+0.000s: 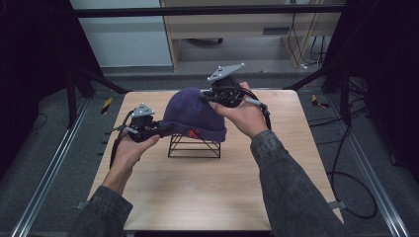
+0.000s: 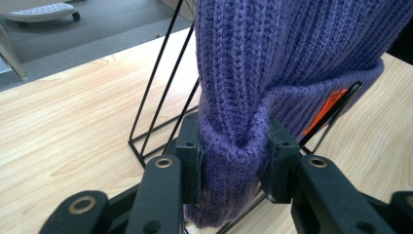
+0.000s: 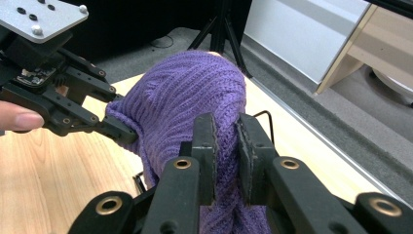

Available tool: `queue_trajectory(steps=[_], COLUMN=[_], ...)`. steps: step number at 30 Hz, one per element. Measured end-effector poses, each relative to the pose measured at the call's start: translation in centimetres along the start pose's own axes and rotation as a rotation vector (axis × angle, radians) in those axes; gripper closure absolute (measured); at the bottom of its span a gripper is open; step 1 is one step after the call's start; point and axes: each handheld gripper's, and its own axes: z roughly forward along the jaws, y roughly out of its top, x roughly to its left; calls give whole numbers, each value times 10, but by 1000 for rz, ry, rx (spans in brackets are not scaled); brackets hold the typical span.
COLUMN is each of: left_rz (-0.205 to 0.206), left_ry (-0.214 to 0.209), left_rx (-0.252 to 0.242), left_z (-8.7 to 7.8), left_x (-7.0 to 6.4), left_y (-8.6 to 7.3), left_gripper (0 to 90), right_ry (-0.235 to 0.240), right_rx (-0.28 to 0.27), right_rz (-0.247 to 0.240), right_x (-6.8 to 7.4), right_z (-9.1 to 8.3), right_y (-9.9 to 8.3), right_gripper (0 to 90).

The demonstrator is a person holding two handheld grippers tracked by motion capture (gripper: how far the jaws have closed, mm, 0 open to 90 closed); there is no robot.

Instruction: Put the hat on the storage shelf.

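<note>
Beanie [image 1: 193, 114], soft light rib-knit draped on wire stand [image 1: 194, 146], bunched easily; left gripper [image 2: 234, 161] clamped its folded cuff, right gripper [image 3: 225, 146] pinched the far-side knit.

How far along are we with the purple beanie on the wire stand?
Done: both grips are set. The left gripper is shut on the folded cuff of the beanie, the right gripper on knit at the other side. In hand: the beanie, draped over the wire stand. Left: likely lifting it clear.
</note>
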Motion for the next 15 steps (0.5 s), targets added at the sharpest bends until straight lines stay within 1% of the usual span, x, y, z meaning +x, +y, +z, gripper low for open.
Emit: queue_trajectory(steps=[7,15], left_rz=[-5,-19], left_ry=[-6,-13], left_rx=[14,37], left_z=[6,16], left_x=[0,0], left_y=[-9,-22], left_gripper=[655,647], right_ry=[11,26], right_rx=[17,54], right_rz=[0,10], right_x=[3,5], right_z=[4,10], right_y=[-9,-24], right_gripper=[799,799])
